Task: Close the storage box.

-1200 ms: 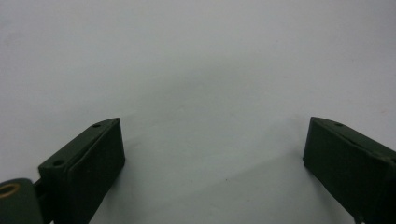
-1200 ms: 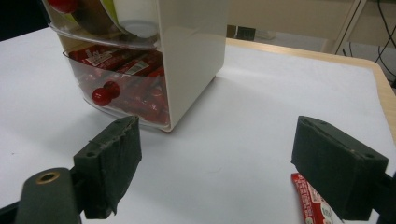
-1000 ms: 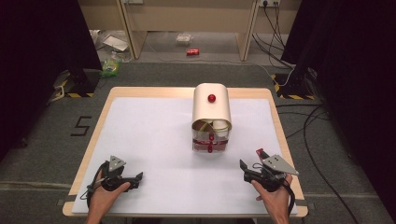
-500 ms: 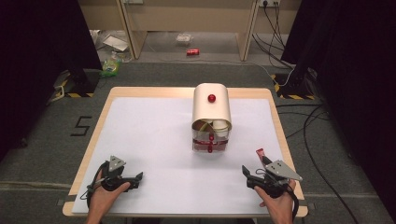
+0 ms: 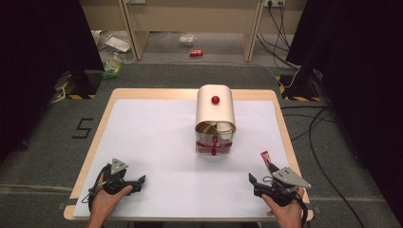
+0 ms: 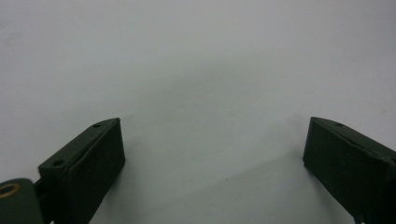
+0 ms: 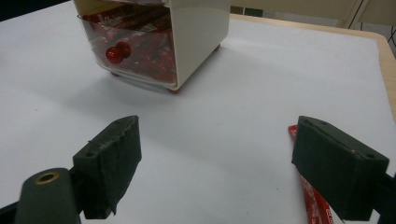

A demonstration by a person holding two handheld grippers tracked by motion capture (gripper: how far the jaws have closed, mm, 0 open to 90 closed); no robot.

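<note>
The left gripper (image 5: 124, 182) rests at the desk's (image 5: 142, 142) near-left corner, fingers (image 6: 88, 163) spread over bare white surface. The right gripper (image 5: 266, 185) sits near-right, fingers (image 7: 112, 158) spread and holding nothing. A red sachet (image 5: 266, 159) lies flat just beside its right finger. The cream box (image 5: 216, 111) stands mid-desk; its clear drawer (image 7: 135, 51) holds what appear to be red sachets

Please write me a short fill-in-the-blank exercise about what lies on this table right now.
1. The knob atop the cream container is ____.
2. The red packet on the table lies nearest the ____ hand-held gripper.
3. Both hand-held grippers, including the left hand-held gripper, have jaws that are ____.

Missing words: red; right; open
</note>
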